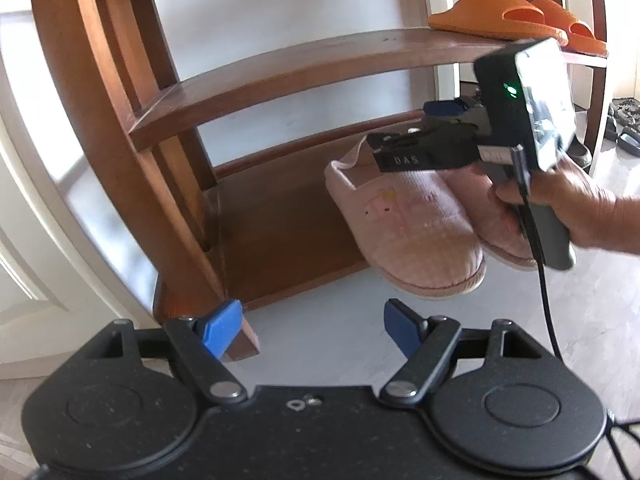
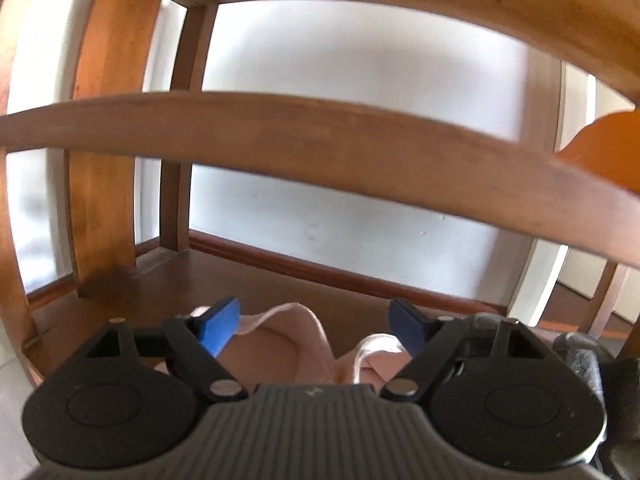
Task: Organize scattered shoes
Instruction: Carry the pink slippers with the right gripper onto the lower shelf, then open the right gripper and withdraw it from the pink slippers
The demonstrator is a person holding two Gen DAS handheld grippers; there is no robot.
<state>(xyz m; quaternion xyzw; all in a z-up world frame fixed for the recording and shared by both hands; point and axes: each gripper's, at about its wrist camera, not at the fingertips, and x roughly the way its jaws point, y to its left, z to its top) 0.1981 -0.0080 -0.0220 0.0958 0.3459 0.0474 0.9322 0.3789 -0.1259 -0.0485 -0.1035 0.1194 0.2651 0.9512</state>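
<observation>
Shelving in brown wood fills the left of the scene: a shoe rack (image 1: 280, 76) with its middle shelf bare on this side and the bottom shelf (image 1: 280, 232) open at floor level. In front of it the left gripper (image 1: 312, 328) hangs low over the pale floor with its blue-padded fingers spread wide and nothing between them.

Further right, a pair of pink slippers (image 1: 416, 232) sits at the front lip of that bottom shelf, toes jutting out over the floor, heels pointing in. The right gripper (image 1: 400, 140), held in a hand (image 1: 580, 208), is at the slippers' heel openings. From its own camera its fingers stand well apart, with both heel collars (image 2: 304, 344) lying between and below them; whether a pad presses on the fabric I cannot tell.

Rightmost, a pair of orange slides (image 1: 520, 20) rests on the middle shelf, and dark sandals (image 1: 624, 128) lie on the floor beyond the rack.

By my reckoning the orange pair is housed, the pink pair is nearly so but hangs over the edge, and the dark sandals are left on the floor.
</observation>
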